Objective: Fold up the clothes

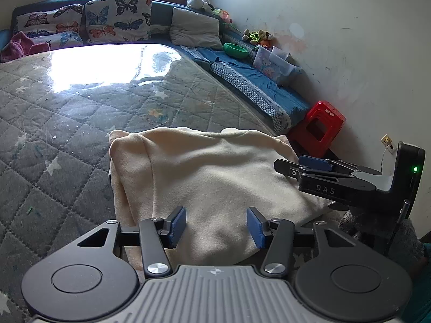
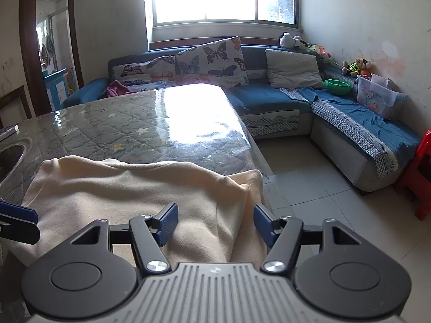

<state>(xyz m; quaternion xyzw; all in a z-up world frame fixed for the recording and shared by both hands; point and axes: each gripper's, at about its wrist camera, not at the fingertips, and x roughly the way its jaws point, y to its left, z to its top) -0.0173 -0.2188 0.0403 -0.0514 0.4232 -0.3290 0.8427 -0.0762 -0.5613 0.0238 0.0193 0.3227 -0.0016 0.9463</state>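
A cream garment [image 1: 210, 177] lies folded in a rough rectangle on the quilted grey table [image 1: 67, 134], at its near corner. My left gripper [image 1: 216, 224] hovers over the garment's near edge, open, with nothing between its blue pads. My right gripper [image 1: 301, 165] comes in from the right over the garment's right side. In the right wrist view the garment [image 2: 121, 188] reaches the table's right edge [image 2: 250, 145], and my right gripper [image 2: 215, 223] stands open above the garment's right fold. One finger of the left gripper [image 2: 16, 215] shows at the left border.
A blue corner sofa [image 2: 269, 99] with butterfly cushions [image 2: 212, 62] wraps the far and right sides. A red stool [image 1: 320, 126] stands by the wall. A metal basin [image 2: 10, 156] sits at the table's left. Tiled floor [image 2: 309, 183] lies right of the table.
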